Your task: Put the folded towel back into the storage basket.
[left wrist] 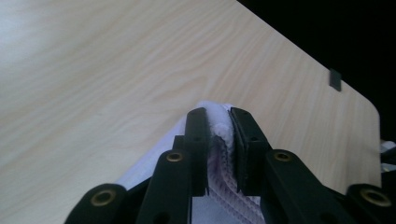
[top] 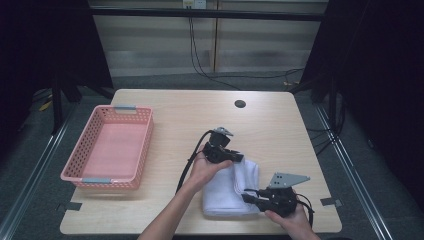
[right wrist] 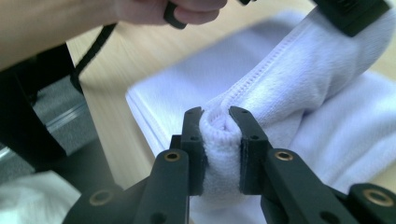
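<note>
On table (top: 165, 107), towel (top: 225, 197) lengthwise toward person

A folded white towel (top: 231, 192) lies near the table's front edge.

High view's pretty dim, with a cool bluish cast; the wooden table (top: 200, 120) catches soft overhead light while everything around it drops to near black, and the whole frame looks soft and low-res. The left gripper view has a washed-out bright patch at the table's top left, with the near jaws slightly out of focus. In the right gripper view the white towel (right wrist: 327, 70) is bright and nearly blown out, and the hand (right wrist: 154, 11) up top is smeared.
</note>
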